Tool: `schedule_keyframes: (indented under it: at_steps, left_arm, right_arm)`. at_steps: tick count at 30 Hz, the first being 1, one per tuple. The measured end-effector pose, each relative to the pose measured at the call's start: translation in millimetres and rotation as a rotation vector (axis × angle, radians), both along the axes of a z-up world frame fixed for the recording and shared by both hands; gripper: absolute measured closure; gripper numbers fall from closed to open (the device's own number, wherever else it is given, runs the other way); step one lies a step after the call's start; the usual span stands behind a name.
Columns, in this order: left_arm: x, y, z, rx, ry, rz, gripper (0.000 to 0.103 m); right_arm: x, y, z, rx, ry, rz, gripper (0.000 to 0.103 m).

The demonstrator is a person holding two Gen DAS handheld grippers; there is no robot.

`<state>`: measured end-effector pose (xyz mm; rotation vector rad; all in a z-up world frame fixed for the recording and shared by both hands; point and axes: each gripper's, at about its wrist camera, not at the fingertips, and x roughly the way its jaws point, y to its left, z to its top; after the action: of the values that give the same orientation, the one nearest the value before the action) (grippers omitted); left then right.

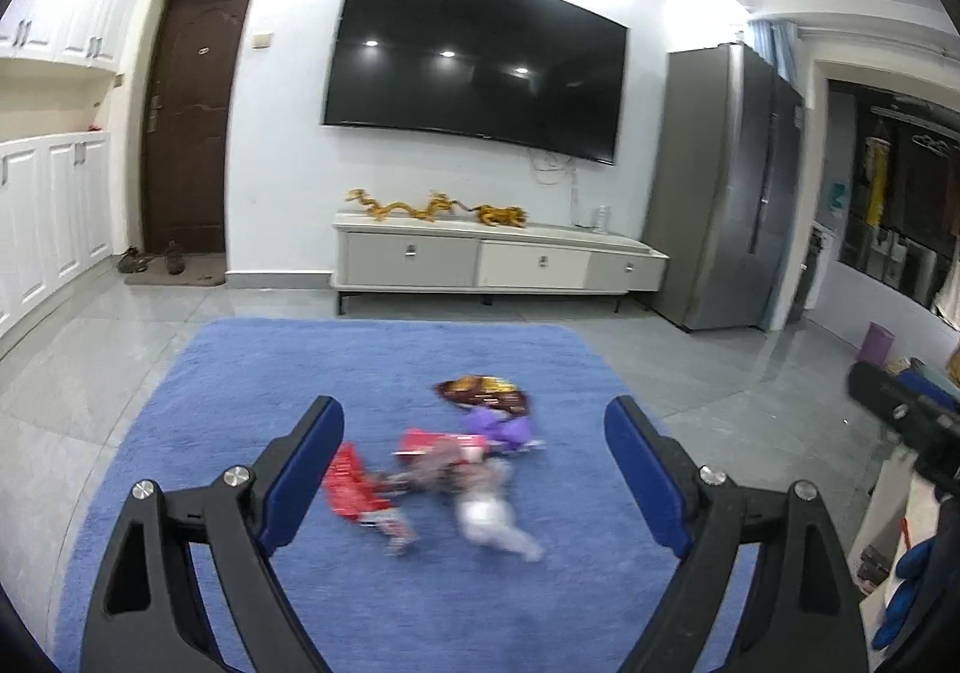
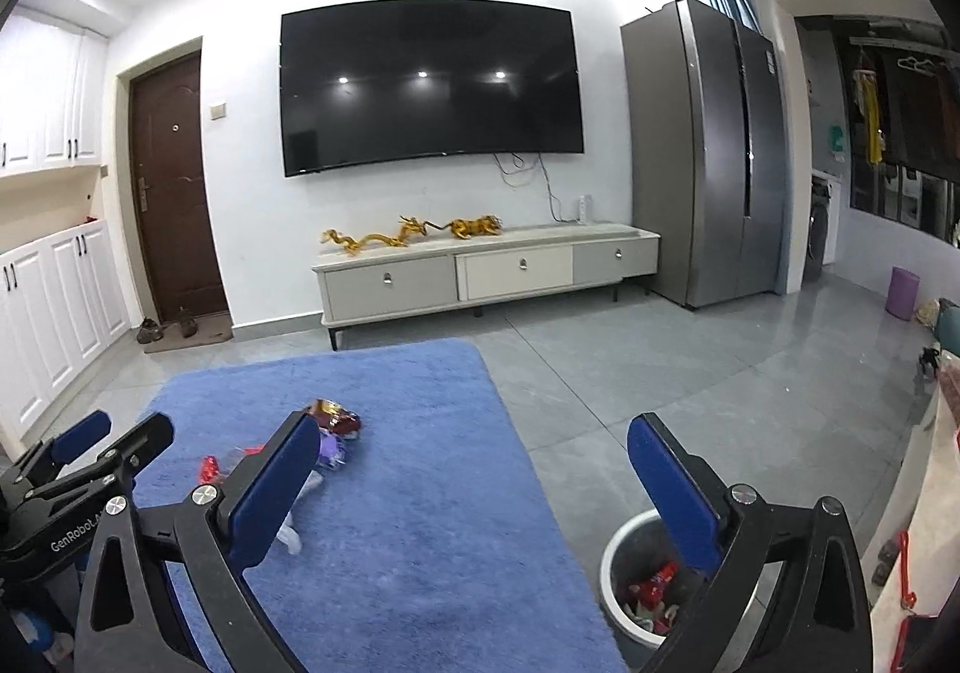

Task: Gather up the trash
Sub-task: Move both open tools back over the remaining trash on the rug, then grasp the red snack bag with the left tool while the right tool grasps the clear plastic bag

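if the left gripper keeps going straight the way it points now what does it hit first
Most likely the blurred pile of wrappers on the blue rug, framed between the open left gripper fingers. Depth is unclear, so which wrapper comes first is uncertain.

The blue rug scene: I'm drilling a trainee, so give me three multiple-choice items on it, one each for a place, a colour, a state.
1. Where is the round white trash bin?
A on the rug
B on the grey tiles beside the rug
C under the TV stand

2. What colour is the fluffy rug?
A blue
B green
C red

3. The left hand-held gripper is:
A open, empty
B shut on a wrapper
C out of view

Key: B, the bin stands off the rug's edge; A, plainly blue; A, jaws spread, with the scattered snack wrappers lying beyond them.
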<state>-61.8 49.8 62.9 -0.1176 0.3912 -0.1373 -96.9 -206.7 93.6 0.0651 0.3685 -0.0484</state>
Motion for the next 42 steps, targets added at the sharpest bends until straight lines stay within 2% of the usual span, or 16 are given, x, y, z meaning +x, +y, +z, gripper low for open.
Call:
schedule_keyframes:
  at_steps: [4, 8, 14, 15, 16, 19, 23, 26, 29, 31, 32, 33, 35, 36, 39, 42]
  left_arm:
    - [10, 46, -15, -0.012, 0.037, 0.062, 0.014]
    - [23, 92, -40, -0.032, 0.115, 0.104, 0.014]
    - [38, 118, -78, -0.024, 0.217, 0.088, 0.015]
    - [41, 118, -82, -0.030, 0.232, 0.071, 0.015]
    - [44, 114, -86, -0.041, 0.248, 0.044, 0.015]
    - [53, 99, -93, -0.069, 0.277, -0.044, 0.021]
    - [70, 75, -100, -0.092, 0.324, -0.144, 0.024]
    - [86, 65, -105, -0.101, 0.359, -0.165, 0.025]
    - [95, 55, -111, -0.077, 0.381, -0.177, 0.025]
    - [100, 49, -117, -0.045, 0.409, -0.180, 0.037]
    - [102, 47, -120, -0.046, 0.434, -0.193, 0.049]
    - [104, 46, -123, -0.050, 0.450, -0.203, 0.059]
    - [106, 45, -126, -0.056, 0.467, -0.215, 0.069]
    - [107, 45, -127, -0.054, 0.470, -0.214, 0.078]
    - [109, 47, -130, -0.074, 0.481, -0.215, 0.088]
    - [104, 46, -126, -0.065, 0.459, -0.211, 0.092]
  right_arm:
    - [18, 8, -9, 0.034, 0.044, 0.051, 0.000]
    - [44, 17, -26, 0.074, 0.145, 0.104, 0.000]
    - [78, 43, -61, 0.085, 0.264, 0.243, 0.000]
    - [85, 50, -69, 0.079, 0.288, 0.272, 0.005]
    - [92, 57, -76, 0.071, 0.312, 0.301, 0.015]
    - [106, 75, -96, 0.064, 0.375, 0.381, 0.036]
    - [116, 89, -115, 0.068, 0.429, 0.468, 0.045]
    - [121, 97, -126, 0.063, 0.459, 0.517, 0.050]
    - [126, 102, -136, 0.052, 0.485, 0.548, 0.055]
    - [128, 102, -141, 0.051, 0.503, 0.562, 0.063]
    - [128, 102, -142, 0.049, 0.510, 0.567, 0.066]
    - [127, 102, -144, 0.044, 0.517, 0.571, 0.073]
    - [126, 101, -146, 0.044, 0.522, 0.576, 0.081]
    - [124, 100, -146, 0.046, 0.520, 0.579, 0.086]
    - [119, 98, -144, 0.038, 0.508, 0.588, 0.093]
    - [108, 97, -142, 0.033, 0.493, 0.602, 0.095]
